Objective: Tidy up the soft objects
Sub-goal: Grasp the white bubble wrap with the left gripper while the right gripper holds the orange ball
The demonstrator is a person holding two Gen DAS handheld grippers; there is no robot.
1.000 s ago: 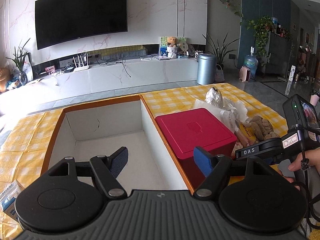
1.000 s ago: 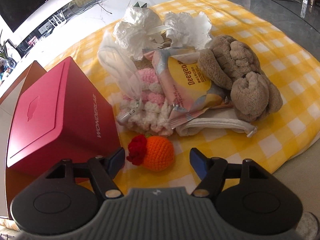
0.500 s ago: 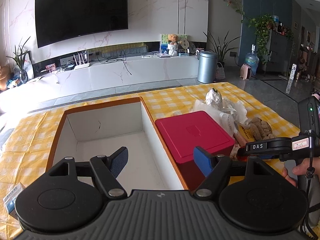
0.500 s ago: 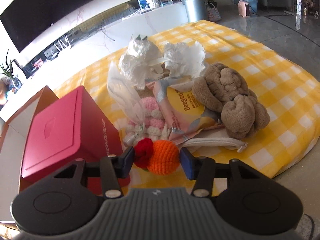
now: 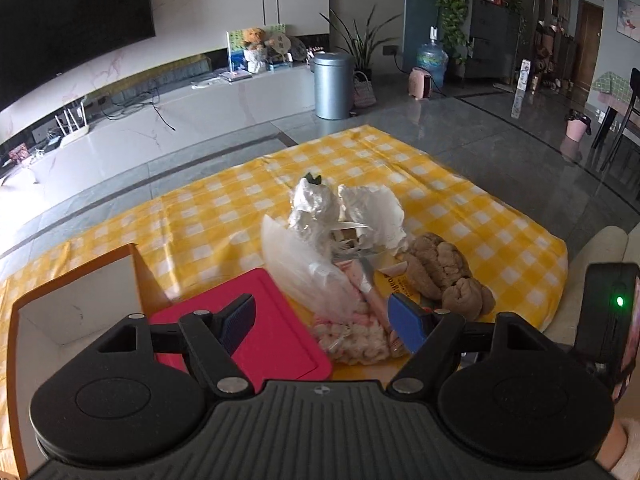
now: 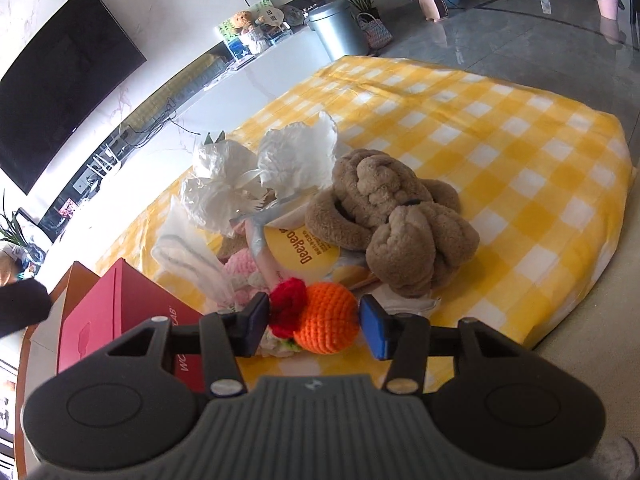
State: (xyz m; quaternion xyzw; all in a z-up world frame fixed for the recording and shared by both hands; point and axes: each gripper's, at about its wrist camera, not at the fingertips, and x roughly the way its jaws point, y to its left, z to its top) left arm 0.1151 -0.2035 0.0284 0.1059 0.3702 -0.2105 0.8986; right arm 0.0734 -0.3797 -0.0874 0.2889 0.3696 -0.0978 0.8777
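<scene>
My right gripper (image 6: 314, 324) is shut on an orange crochet ball with a red tuft (image 6: 326, 320) and holds it just above the yellow checked cloth (image 6: 500, 152). Behind it lies a pile: a brown plush toy (image 6: 392, 220), a yellow snack packet (image 6: 304, 248), pink and white crochet pieces (image 6: 240, 270) and crumpled white plastic bags (image 6: 256, 172). My left gripper (image 5: 324, 322) is open and empty above the red box (image 5: 260, 340), facing the same pile (image 5: 360, 264). The white open box with an orange rim (image 5: 76, 300) is at the left.
The red box (image 6: 120, 316) stands against the open box's right wall. The table's right edge (image 5: 560, 264) drops to a grey tiled floor. A TV wall, a low white cabinet and a metal bin (image 5: 332, 84) stand far behind.
My right gripper closed on the orange crochet ball and lifted it a little. My left gripper swung to the right, from over the open box to over the red box.
</scene>
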